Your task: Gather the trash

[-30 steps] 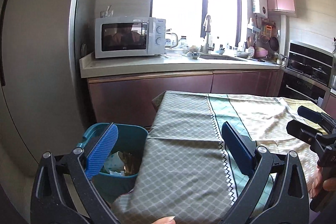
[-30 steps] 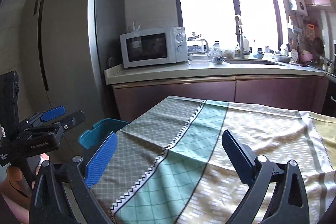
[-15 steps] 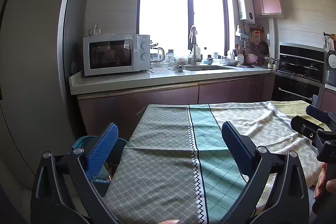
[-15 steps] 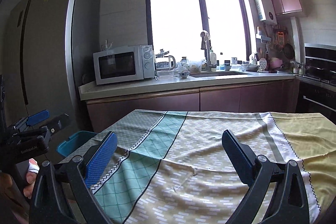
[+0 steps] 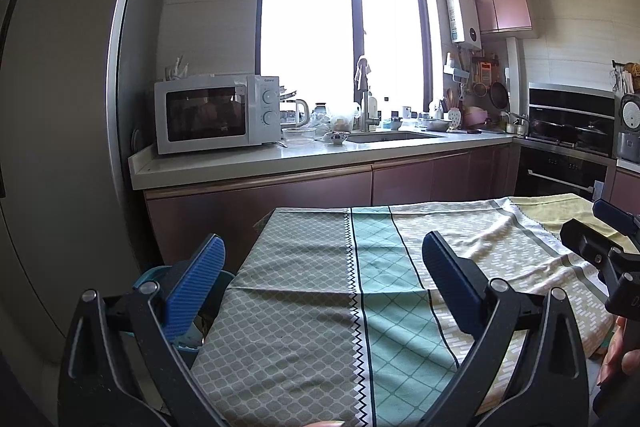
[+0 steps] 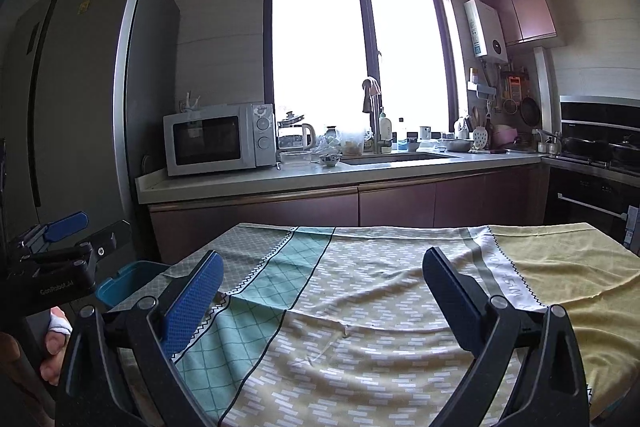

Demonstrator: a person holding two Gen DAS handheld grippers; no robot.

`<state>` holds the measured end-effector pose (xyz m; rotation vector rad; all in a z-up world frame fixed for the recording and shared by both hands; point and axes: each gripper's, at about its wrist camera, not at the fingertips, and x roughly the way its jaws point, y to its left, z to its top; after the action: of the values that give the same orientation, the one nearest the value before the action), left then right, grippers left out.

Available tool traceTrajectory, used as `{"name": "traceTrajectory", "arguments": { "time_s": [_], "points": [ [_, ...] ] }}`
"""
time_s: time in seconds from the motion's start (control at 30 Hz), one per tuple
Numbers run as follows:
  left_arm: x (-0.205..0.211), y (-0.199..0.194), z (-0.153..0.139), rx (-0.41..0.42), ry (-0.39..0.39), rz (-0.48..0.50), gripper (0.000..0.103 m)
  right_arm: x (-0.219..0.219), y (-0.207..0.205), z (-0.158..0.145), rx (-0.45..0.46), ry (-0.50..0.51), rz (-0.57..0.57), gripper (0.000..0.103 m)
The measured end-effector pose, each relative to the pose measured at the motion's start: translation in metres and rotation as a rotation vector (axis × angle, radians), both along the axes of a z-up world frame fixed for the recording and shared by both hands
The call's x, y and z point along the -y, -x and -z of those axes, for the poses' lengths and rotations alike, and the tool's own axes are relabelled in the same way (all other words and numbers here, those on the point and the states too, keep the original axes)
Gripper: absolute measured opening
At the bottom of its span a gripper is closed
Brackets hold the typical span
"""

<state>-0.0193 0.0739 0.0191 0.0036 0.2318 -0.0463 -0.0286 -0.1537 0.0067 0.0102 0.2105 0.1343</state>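
A teal trash bin (image 5: 160, 277) stands on the floor by the table's left edge, mostly hidden behind my left gripper's blue pad; its rim shows as the teal bin (image 6: 128, 281) in the right wrist view. My left gripper (image 5: 322, 275) hovers open over the grey and green part of the tablecloth (image 5: 316, 307), holding nothing. My right gripper (image 6: 322, 291) is open above the yellow patterned tablecloth (image 6: 384, 323), also holding nothing. No loose trash shows on the cloth. Each gripper appears at the edge of the other's view.
A tall grey fridge (image 5: 60, 147) stands at the left. Behind the table runs a counter (image 5: 320, 155) with a white microwave (image 5: 216, 113), a kettle, bowls and a sink. An oven and stove (image 5: 568, 147) fill the right side. A hand (image 6: 52, 343) holds the left gripper's handle.
Both grippers have tilted up and pulled back from the bin side. The bin with its trash has dropped low in the left view; more of the window and ceiling shows.
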Motion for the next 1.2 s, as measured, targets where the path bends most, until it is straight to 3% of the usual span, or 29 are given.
{"name": "traceTrajectory", "arguments": {
  "time_s": [1.2],
  "points": [
    [-0.0025,-0.0052,-0.0024,0.01,-0.009,-0.011,0.097,0.0026,0.0054,-0.0019,0.016,-0.001,0.033,0.096]
  ]
}}
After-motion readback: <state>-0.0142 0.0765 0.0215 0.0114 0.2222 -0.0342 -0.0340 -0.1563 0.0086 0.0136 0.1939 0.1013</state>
